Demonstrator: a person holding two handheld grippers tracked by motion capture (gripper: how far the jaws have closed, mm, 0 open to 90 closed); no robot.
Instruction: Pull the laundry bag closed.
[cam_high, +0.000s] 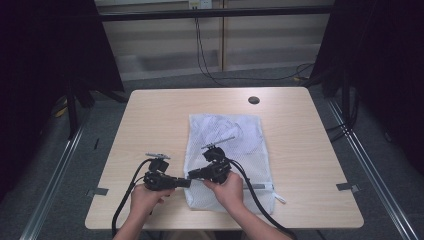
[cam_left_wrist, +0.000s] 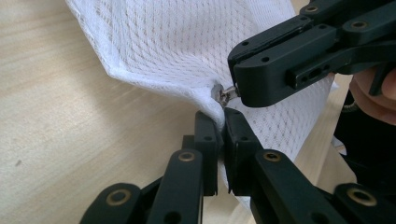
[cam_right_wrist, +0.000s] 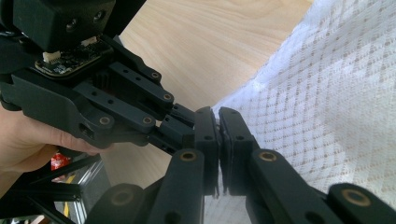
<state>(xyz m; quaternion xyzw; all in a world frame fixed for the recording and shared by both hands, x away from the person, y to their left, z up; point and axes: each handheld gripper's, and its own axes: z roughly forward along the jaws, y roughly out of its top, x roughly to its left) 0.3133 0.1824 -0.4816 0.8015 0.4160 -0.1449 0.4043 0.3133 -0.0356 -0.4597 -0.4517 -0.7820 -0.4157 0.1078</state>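
Note:
A white mesh zip bag lies flat in the middle of the light wood table. Both grippers meet at its near left corner. My left gripper is shut on the corner's fabric edge, lifting it slightly. My right gripper comes in from the bag side and is shut on the small metal zipper pull, just above the left jaws. In the right gripper view the mesh spreads to the right, and the left gripper touches my jaws from the left.
A round black cable hole sits near the table's far edge. A white tab sticks out at the bag's near right end. Black cables trail off the near edge. Dark curtains flank the table.

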